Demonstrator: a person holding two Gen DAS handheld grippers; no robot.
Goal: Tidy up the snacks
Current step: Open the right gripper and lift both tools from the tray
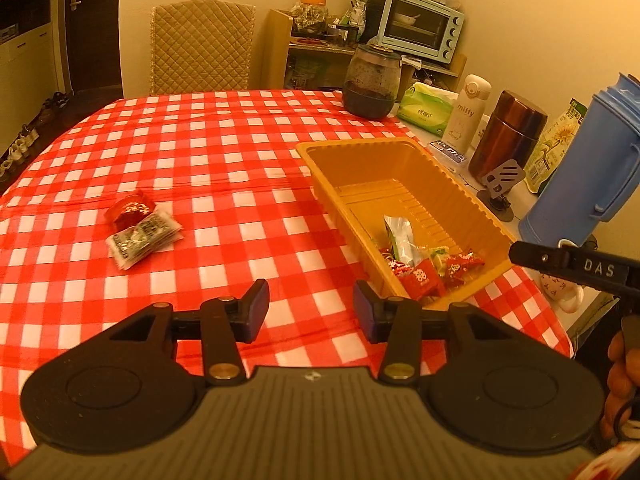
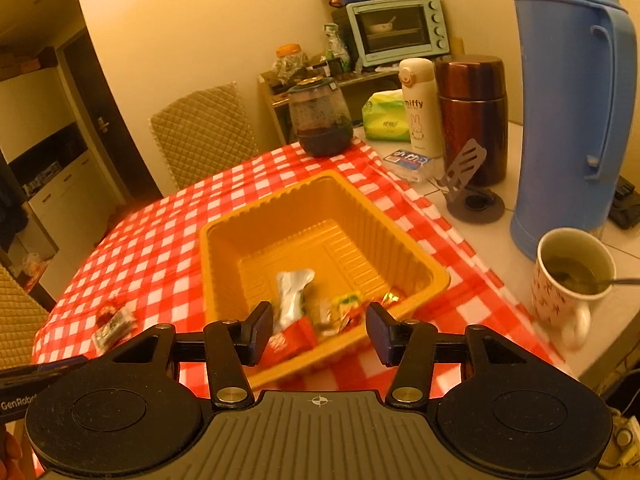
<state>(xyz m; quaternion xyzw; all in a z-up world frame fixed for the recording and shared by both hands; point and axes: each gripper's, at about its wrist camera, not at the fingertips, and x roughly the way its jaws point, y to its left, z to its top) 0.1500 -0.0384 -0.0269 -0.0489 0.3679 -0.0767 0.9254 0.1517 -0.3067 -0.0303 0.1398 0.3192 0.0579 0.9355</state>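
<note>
Orange tray point(image 2: 224, 240) on the checkered counter point(image 1: 240, 128) holds wrapped snacks point(image 2: 296, 300) at its near end; two packets point(image 1: 140, 232) lie far left; left claw point(image 1: 311, 308) and right claw point(image 2: 318, 330) both released, empty.

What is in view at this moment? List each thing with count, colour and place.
Tray: one, orange, on the cloth.
Wrapped snacks: several, red, silver, green, in the tray's near corner.
Loose snacks: two, red and dark, on the cloth left of the tray.
Tablecloth: one, red-white check.
Jar: one, dark, far edge.
Tissue pack: one, green.
Miffy bottle: one, white.
Flask: one, brown.
Thermos: one, blue.
Mug: one, white, spoon inside.
Left gripper: open, empty.
Right gripper: open over the tray.
</note>
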